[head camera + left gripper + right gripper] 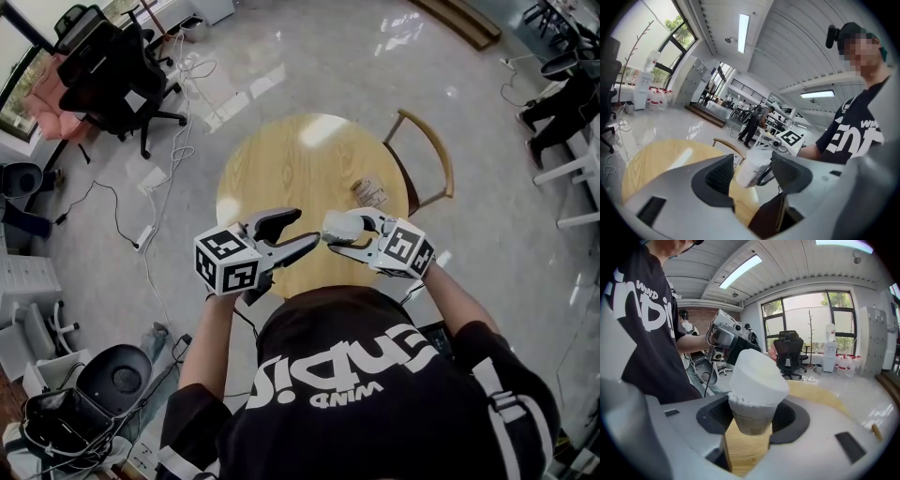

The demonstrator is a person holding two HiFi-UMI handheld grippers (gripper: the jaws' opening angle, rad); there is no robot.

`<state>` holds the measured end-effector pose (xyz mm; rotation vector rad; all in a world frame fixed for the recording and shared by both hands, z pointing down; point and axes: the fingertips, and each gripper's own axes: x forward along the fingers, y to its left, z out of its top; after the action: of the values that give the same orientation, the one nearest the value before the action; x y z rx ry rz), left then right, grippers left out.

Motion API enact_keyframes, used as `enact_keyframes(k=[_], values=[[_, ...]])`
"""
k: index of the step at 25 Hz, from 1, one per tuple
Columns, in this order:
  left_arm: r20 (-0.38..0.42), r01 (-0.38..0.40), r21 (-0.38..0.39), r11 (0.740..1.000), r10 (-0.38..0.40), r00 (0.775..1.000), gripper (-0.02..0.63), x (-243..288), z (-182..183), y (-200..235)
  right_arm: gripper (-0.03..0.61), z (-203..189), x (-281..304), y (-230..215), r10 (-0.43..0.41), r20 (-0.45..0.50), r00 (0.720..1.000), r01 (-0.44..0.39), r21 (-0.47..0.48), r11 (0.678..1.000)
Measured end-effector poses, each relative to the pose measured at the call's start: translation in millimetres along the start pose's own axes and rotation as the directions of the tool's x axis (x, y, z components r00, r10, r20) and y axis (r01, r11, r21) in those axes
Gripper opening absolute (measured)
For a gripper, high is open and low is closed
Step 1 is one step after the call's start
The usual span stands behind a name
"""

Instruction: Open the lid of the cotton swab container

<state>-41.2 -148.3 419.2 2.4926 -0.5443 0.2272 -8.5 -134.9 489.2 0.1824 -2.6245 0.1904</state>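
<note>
Round wooden table (281,173), glossy floor (319,52)

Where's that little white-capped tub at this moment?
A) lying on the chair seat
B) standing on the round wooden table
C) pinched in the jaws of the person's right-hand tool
C: the right gripper view shows the tub squeezed between the jaws of the right gripper, held above the table.
</note>
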Motion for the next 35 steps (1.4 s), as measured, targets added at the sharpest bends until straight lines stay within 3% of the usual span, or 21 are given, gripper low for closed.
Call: enact_keyframes(k=[4, 12, 16, 24, 28, 35], values=[[0.007, -0.029, -0.010, 1.000, 0.029, 1.000, 0.264, -7.9, -3.4, 2.3, 0.198, -0.7, -14.2, -4.7, -0.036, 0.008, 0.999, 0.035, 0.024, 0.999], [0.057, -0.128, 0.011, 0.992, 0.127, 0.990, 0.126, -31.2, -13.1, 19.6, 0.198, 2.6, -27.5, -18.8, -0.141, 0.045, 0.989, 0.135, 0.122, 0.983], [0.088, -0.168, 0.018, 0.986, 0.166, 0.982, 0.054, -39.8, -18.9, 23.7, 0.198, 4.7, -32.1, -25.5, -0.214, 0.055, 0.975, 0.203, 0.163, 0.966], [0.106, -0.198, 0.026, 0.980, 0.194, 0.975, 0.011, -37.8, -31.1, 20.3, 0.198, 4.4, -43.2, -37.1, -0.343, 0.065, 0.937, 0.320, 0.231, 0.919], [0.156, -0.270, 0.036, 0.962, 0.261, 0.953, 0.011, -39.3, -32.1, 25.8, 0.198, 0.6, -47.2, -44.1, -0.389, 0.069, 0.919, 0.360, 0.256, 0.897], [0.247, -0.433, 0.088, 0.897, 0.401, 0.882, 0.011, -49.6, -33.9, 40.2, 0.198, 0.4, -53.8, -51.5, -0.452, 0.132, 0.882, 0.405, 0.276, 0.871]])
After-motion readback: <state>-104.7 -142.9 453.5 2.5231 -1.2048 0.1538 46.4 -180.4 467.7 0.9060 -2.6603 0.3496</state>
